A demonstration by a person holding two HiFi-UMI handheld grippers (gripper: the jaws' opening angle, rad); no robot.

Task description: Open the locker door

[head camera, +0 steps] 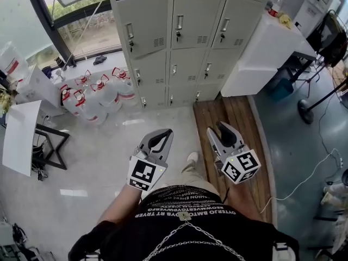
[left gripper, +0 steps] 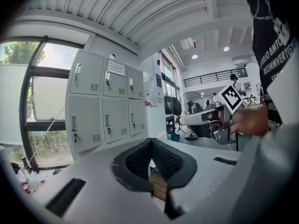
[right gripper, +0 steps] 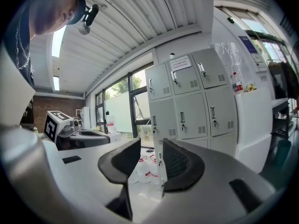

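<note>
L gripper (head camera: 165,132) jaws tip-to-tip, empty. R gripper (head camera: 221,126) jaws apart, empty. Both held out front, side by side, approx level.

Lockers (head camera: 190,37) pale grey; water jugs (head camera: 106,94) clear, red-capped; floor planks (head camera: 239,116) brown.

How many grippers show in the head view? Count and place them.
2. The left gripper is lower centre, jaws together; the right gripper is beside it, jaws apart, above the wooden boards.

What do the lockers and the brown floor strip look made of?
Lockers: probably painted sheet metal, matte light grey, with punched vent slots. Floor strip: likely wood planks, brown with lengthwise board seams.
</note>
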